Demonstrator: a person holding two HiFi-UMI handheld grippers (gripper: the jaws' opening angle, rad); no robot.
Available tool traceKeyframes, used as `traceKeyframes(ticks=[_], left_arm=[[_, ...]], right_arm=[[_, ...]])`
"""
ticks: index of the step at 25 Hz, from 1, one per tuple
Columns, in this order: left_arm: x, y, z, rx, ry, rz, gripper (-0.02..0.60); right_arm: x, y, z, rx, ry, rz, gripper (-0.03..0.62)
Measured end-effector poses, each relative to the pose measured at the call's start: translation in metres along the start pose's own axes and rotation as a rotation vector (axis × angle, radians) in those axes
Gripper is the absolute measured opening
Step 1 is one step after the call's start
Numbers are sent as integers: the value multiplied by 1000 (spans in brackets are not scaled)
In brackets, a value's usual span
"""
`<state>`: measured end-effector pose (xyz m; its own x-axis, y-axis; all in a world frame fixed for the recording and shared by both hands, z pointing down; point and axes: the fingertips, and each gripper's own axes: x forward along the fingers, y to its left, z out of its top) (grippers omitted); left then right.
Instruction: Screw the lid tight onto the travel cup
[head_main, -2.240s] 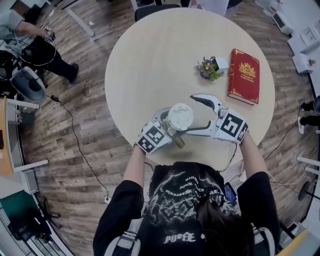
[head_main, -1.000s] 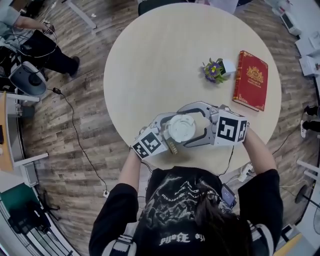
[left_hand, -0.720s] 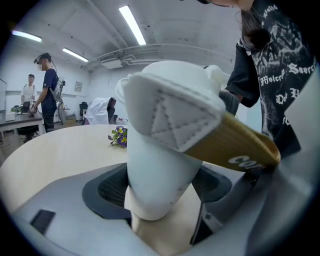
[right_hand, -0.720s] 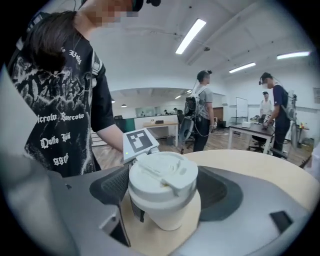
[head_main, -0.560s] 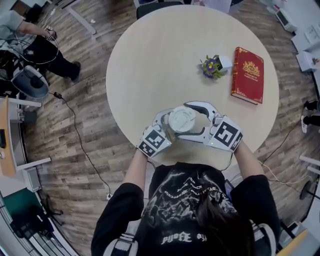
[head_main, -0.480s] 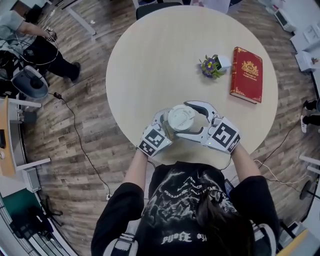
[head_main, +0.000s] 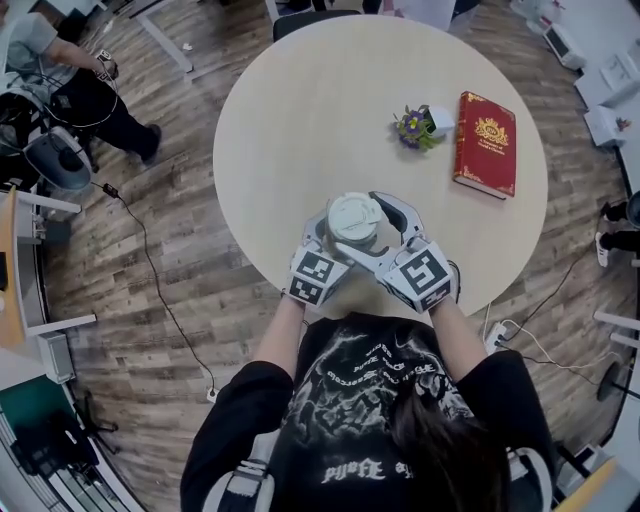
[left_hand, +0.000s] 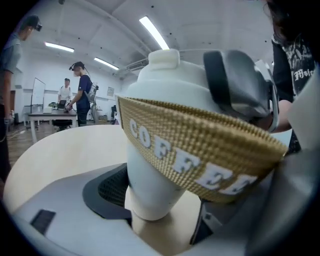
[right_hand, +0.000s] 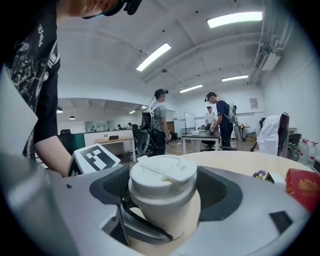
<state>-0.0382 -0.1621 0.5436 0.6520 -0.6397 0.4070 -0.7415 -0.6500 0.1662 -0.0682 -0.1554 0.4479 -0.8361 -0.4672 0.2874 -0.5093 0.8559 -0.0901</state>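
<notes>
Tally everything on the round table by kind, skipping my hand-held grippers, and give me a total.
Travel cup: 1
Lid: 1
Red book: 1
Potted flowers: 1
Total: 4

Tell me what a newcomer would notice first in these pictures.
A white travel cup with a woven COFFEE sleeve stands at the near edge of the round table, its body in the left tongs, its lid clamped by the right tongs. Farther back on the right lie a red book and a small flower pot.
</notes>
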Motion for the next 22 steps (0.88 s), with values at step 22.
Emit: traceKeyframes(ticks=[22], left_arm=[[0, 0, -1, 22, -40, -29, 407]], right_arm=[[-19, -1, 8, -50, 33, 268, 460]])
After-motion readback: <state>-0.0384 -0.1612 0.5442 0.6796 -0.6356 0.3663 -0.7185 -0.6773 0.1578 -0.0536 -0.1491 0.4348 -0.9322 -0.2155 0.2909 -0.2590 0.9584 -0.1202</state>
